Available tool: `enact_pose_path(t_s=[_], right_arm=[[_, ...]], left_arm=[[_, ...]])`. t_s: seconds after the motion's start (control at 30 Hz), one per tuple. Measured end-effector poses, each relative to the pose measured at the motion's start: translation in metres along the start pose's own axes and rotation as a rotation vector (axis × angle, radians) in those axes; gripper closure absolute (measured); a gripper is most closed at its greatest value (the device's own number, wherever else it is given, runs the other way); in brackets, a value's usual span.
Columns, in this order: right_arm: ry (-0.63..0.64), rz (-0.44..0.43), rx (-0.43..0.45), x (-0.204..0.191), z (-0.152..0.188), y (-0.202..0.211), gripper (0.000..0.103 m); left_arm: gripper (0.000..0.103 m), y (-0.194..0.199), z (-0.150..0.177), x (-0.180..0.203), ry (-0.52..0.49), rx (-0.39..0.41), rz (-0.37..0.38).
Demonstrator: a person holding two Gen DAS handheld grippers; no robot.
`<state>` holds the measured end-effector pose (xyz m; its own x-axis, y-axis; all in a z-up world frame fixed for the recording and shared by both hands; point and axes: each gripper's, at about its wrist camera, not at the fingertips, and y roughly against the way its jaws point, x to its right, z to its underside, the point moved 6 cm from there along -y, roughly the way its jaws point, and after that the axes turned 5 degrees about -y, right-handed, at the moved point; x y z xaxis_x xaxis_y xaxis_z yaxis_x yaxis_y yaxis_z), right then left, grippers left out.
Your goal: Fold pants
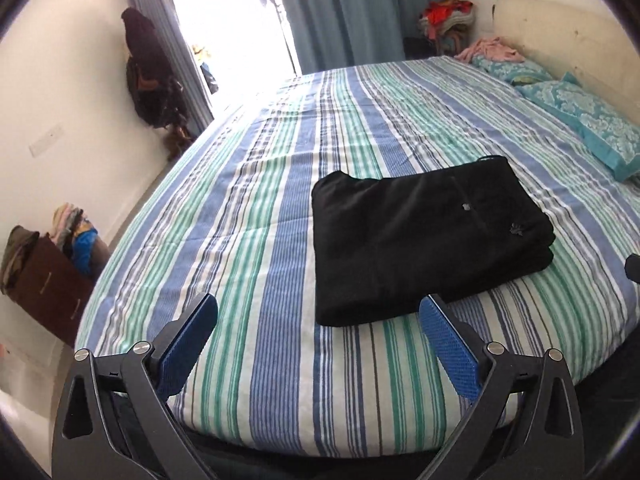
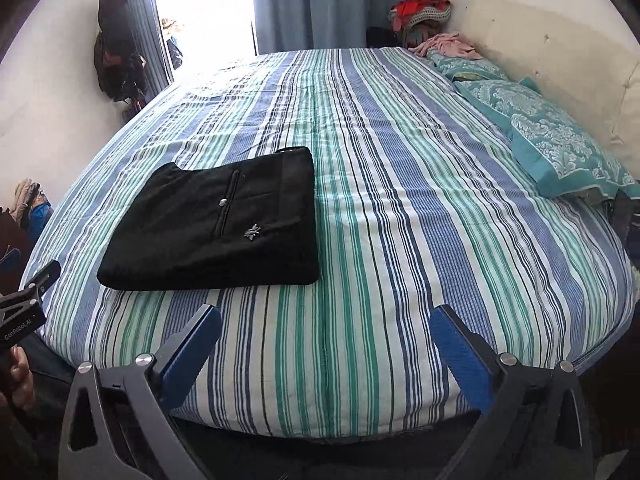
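Black pants [image 1: 424, 236] lie folded into a flat rectangle on the striped bed [image 1: 260, 208], near its front edge. In the right wrist view the same pants [image 2: 216, 220] show a zip pocket and a small grey logo on top. My left gripper [image 1: 318, 308] hovers above the bed's near edge, just in front of the pants, open wide with nothing between its blue pads [image 1: 188, 344]. My right gripper [image 2: 326, 318] hangs to the right of the pants, also open wide and empty. The left gripper's body [image 2: 28, 304] and a hand show at the right wrist view's left edge.
Teal patterned pillows [image 2: 556, 144] and a pink cloth [image 2: 448, 46] lie along the headboard at the right. A heap of clothes [image 1: 448, 16] sits in the far corner by blue curtains. A brown drawer unit [image 1: 48, 280] piled with clothes stands left of the bed.
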<state>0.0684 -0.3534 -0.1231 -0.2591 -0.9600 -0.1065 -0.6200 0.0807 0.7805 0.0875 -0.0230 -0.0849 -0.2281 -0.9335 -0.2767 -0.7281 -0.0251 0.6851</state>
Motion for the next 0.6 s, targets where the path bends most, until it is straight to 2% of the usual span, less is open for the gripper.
enact_pose_path(t_s=[0.17, 0.27, 0.37, 0.6], right_arm=[[0.086, 0.031, 0.019, -0.031, 0.009, 0.018, 0.000], [0.111, 0.034, -0.001, -0.042, 0.018, 0.023, 0.000], [0.120, 0.055, 0.002, -0.046, 0.021, 0.031, 0.000], [0.121, 0.062, 0.018, -0.051, 0.017, 0.052, 0.000]], left_arm=[[0.002, 0.024, 0.010, 0.012, -0.023, -0.072, 0.045], [0.002, 0.028, 0.019, 0.011, 0.024, -0.130, 0.088], [0.002, 0.032, 0.024, 0.009, 0.070, -0.155, 0.142], [0.002, 0.038, 0.024, 0.010, 0.041, -0.166, 0.109]])
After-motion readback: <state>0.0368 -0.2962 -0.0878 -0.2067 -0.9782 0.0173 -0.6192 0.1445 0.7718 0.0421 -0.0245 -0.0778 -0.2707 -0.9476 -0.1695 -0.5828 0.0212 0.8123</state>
